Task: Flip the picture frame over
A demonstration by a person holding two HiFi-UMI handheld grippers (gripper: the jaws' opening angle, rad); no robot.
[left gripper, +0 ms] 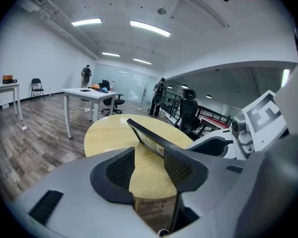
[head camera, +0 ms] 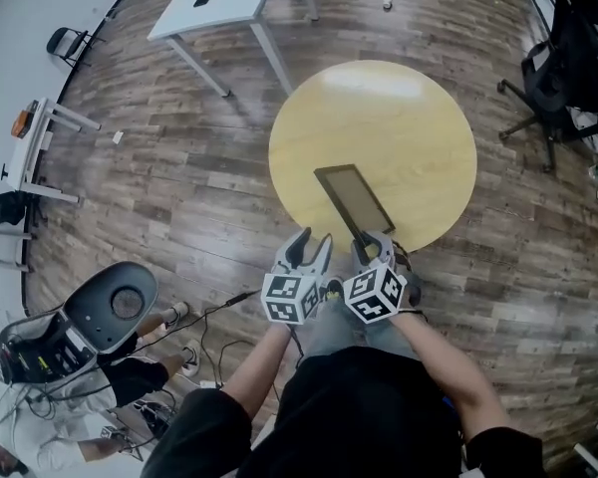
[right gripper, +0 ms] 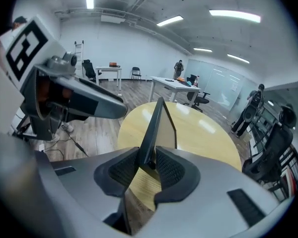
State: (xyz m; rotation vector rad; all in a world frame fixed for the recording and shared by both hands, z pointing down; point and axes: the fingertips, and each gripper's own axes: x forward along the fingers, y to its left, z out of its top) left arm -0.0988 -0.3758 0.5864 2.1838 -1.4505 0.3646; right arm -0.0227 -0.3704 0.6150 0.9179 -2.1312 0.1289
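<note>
Head view: the picture frame sits on the near part of the round yellow table, its long side running away from the person and its near end close to the table's edge. The right gripper meets that near end. In the right gripper view the frame shows edge-on between the two fingers, a ribbed pad close against each face with no gap to see, so the fingers are partly open and have hold of the frame by its thickness. The left gripper hangs just beside the right one, off the table's near edge. In the left gripper view its fingers stand apart with nothing between them. The frame lies beyond them, tilted, clear of both pads.
</note>
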